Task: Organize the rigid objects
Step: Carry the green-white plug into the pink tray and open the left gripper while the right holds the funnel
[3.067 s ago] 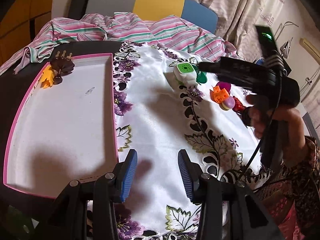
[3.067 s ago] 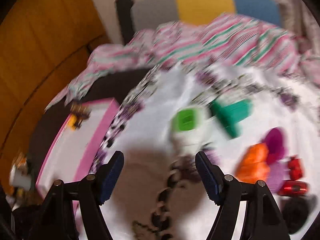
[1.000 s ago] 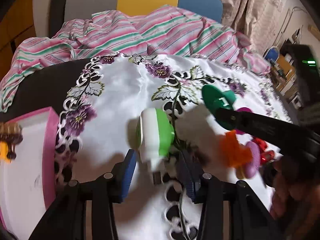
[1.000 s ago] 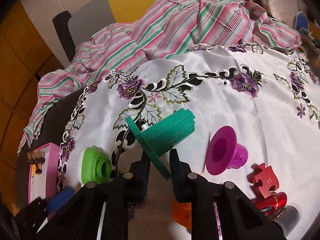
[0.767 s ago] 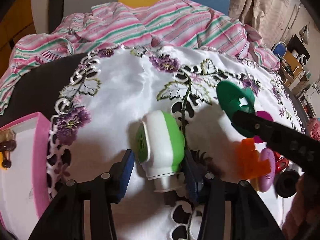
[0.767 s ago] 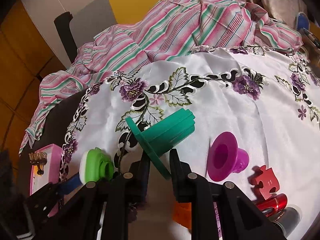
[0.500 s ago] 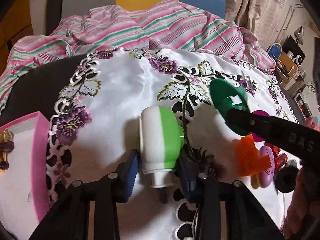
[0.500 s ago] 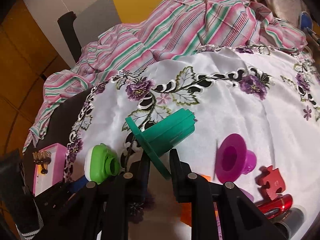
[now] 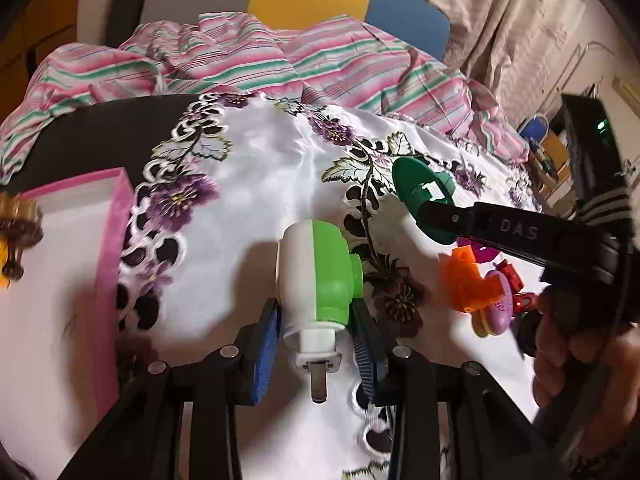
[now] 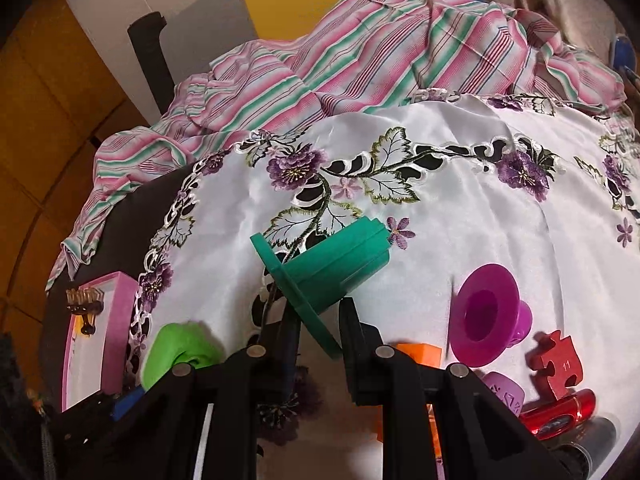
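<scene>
The left gripper (image 9: 316, 330) has its blue pads pinched on a white-and-green plug-in device (image 9: 318, 276), one pad on the white side, the other on the green, the metal pin at its base pointing back toward the camera. The jaws have just been closing onto it. It sits over the white satin tablecloth (image 9: 256, 184) embroidered with purple flowers; whether it is lifted clear of the cloth I cannot tell.

The right gripper (image 10: 318, 320) is pressed together on the flat flange of a green plastic spool piece (image 10: 340, 262), whose ribbed barrel points away and up to the right.

Just right of that lies a magenta funnel-shaped cup (image 10: 486, 320) on its side, and beside it a red puzzle piece (image 10: 556, 364), a shiny red tube (image 10: 560, 410), an orange block (image 9: 466, 280) and a lilac disc (image 9: 496, 308), crowded together near the person's hand (image 9: 576, 344).

To the left, well apart from this pile, stands a pink-rimmed white tray (image 9: 110, 248) holding a brown hair claw (image 10: 82, 300) at its far end. A striped pink-and-green cloth (image 10: 360, 48) is bunched behind the table.
</scene>
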### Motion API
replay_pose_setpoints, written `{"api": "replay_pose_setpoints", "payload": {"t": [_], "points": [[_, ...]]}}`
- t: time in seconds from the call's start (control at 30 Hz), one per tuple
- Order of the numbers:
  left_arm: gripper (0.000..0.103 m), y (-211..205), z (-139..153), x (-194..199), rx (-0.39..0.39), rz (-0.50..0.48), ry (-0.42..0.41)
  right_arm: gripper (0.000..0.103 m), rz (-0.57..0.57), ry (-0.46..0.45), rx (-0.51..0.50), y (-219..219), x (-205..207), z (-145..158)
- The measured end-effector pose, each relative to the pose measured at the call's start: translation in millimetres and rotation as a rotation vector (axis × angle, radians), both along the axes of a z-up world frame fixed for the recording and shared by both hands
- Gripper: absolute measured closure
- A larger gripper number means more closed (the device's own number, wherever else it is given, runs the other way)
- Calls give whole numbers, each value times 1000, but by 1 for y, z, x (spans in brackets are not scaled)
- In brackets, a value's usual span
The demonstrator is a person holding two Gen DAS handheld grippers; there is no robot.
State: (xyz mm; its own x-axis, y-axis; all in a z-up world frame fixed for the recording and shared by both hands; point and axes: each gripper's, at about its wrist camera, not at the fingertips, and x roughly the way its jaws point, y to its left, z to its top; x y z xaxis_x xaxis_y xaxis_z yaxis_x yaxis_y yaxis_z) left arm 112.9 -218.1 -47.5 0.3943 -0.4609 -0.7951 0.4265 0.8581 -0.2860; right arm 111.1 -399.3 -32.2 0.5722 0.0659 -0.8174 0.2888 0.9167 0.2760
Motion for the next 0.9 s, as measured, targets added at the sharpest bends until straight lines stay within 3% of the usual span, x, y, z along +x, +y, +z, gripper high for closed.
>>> {"api": "replay_pose_setpoints", "payload": {"t": [0.53,0.9], "points": [[68,83,28,-28,-138,111,-34,83,52,-35,-62,17,-2,4],[68,160,28,-27,-116,277,-69,83,85,-76,-55,32,-7,11]]}}
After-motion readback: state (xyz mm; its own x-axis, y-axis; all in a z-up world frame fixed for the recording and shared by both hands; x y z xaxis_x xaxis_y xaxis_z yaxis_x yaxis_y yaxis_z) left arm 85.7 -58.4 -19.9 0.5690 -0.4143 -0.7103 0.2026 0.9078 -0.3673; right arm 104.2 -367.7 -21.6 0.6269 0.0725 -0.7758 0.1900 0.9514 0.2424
